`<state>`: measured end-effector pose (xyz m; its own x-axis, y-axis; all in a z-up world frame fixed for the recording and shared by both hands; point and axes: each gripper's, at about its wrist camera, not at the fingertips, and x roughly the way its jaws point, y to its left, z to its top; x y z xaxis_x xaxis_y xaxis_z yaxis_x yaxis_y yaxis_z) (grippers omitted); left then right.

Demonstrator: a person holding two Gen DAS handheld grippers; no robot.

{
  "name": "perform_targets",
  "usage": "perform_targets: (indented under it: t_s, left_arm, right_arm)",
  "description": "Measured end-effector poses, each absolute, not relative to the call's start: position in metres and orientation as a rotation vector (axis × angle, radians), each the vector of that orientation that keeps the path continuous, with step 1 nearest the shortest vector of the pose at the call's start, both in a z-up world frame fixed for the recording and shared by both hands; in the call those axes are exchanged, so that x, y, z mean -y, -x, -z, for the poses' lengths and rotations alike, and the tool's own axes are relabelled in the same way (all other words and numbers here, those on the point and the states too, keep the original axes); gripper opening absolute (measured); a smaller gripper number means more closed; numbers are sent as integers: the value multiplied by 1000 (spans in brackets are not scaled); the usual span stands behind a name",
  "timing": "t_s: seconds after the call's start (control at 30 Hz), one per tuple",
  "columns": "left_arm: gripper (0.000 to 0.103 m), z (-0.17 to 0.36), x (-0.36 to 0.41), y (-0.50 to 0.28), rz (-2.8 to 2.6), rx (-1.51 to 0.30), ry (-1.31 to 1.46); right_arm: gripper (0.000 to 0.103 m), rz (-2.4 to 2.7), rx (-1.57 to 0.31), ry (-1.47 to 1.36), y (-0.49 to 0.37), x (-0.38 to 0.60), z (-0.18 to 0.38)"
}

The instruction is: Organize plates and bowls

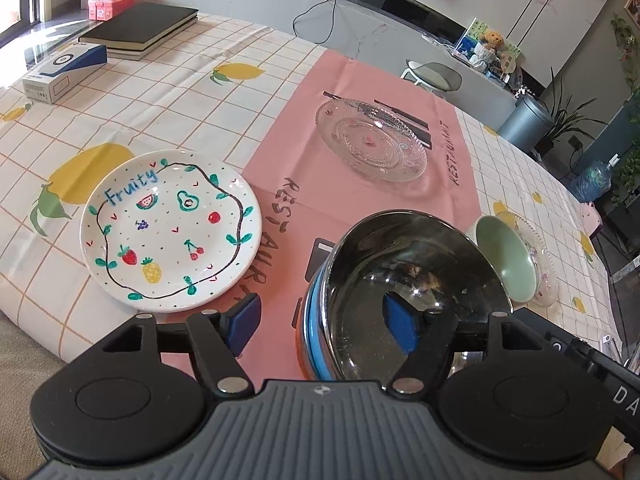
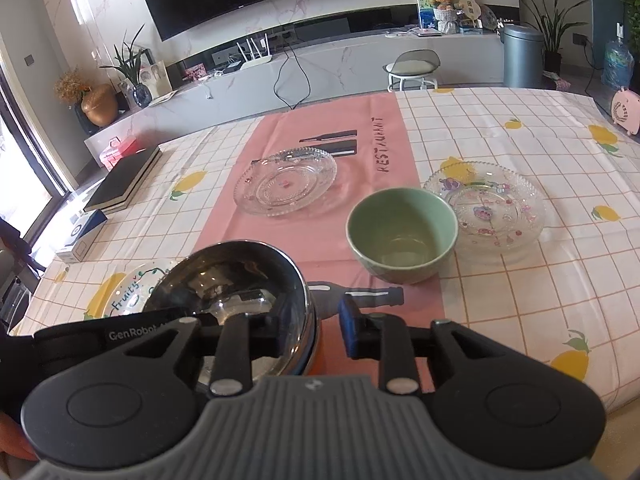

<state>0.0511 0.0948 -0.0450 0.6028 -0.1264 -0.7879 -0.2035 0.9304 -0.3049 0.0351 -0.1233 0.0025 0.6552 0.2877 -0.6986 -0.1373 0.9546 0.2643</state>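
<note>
1. Steel bowl (image 1: 400,264) with blue outer band: at the near edge of the pink mat (image 1: 304,120), between both grippers. Cannot tell whether it rests on the mat or is raised.
2. Left gripper (image 1: 322,324): fingers spread wide, straddling the bowl's left wall. One blue pad inside the bowl, the other outside and clear of the wall. No pinch.
3. Right gripper (image 2: 314,326): fingers drawn partly together, straddling the bowl's right rim. Left finger inside the bowl, right pad outside, just beside the wall. Cannot tell whether actually clamped.
4. White "Fruity" plate (image 1: 168,232): flat on the checked tablecloth (image 2: 520,300), just left of the mat and the steel bowl.
5. Green bowl (image 2: 402,236): upright at the mat's right edge, beyond the steel bowl.
6. Patterned glass plate (image 2: 492,208): on the tablecloth, just beside the green bowl on its right.
7. Clear glass plate (image 2: 286,186): on the mat's far half, apart from the other dishes.
</note>
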Motion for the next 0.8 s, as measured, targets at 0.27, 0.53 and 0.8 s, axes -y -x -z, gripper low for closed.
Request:
perform_targets:
  t_s: [0.27, 0.53, 0.8]
  left_arm:
    - [84, 32, -96, -48, -60, -893, 380]
    - [84, 5, -91, -45, -65, -860, 358]
    - [86, -18, -71, -46, -44, -808, 388]
  right_arm:
    - [67, -258, -798, -225, -27, 133, -10]
    - [79, -229, -771, -289, -24, 152, -18]
    - [90, -203, -703, -295, -21, 174, -34]
